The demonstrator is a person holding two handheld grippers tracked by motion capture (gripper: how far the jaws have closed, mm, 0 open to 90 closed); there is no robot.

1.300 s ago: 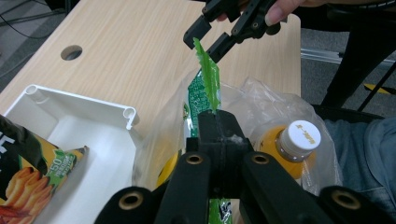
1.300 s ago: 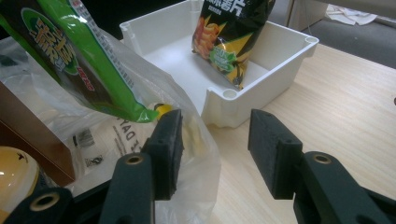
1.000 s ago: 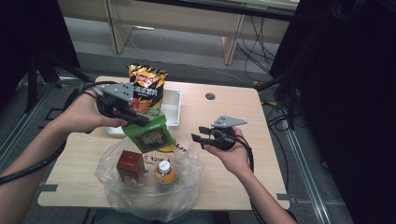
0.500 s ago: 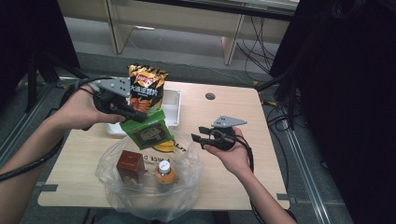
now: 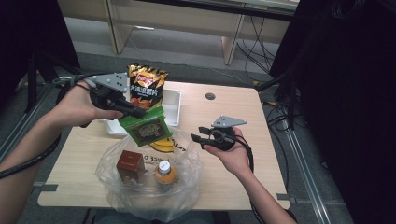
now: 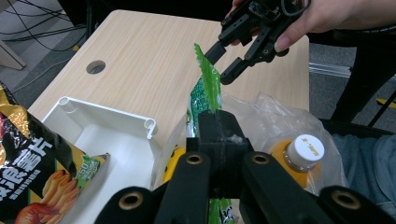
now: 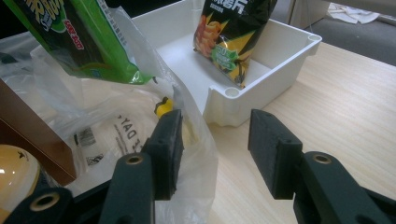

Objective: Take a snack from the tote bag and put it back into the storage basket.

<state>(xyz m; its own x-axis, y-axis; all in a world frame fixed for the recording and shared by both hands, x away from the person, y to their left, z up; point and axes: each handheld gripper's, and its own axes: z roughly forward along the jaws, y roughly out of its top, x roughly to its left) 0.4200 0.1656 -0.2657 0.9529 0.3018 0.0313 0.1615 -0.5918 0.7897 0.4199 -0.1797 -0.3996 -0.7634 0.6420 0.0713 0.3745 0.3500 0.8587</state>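
The left gripper [image 5: 140,113] is clamped on the top edge of a green snack packet [image 5: 146,129], which is held in the air above the open mouth of a clear plastic bag [image 5: 112,196]. In the left gripper view the thin, glossy packet [image 6: 208,88] is seen edge-on, rising straight from the closed jaws. The right gripper [image 5: 198,135] is held level just to the right of the bag, its jaws parted and nothing gripped between them. Inside the crinkled bag, one brown box [image 5: 130,165] and one bottle of orange drink with a white cap [image 5: 164,171] are seen, with something yellow [image 5: 163,145] at the back. Behind the packet, one white plastic tray [image 5: 173,105] with rounded corners is seen, and one shiny black and gold crisp bag [image 5: 145,86] is stood in it. Everything is set on one pale wooden table [image 5: 224,107].
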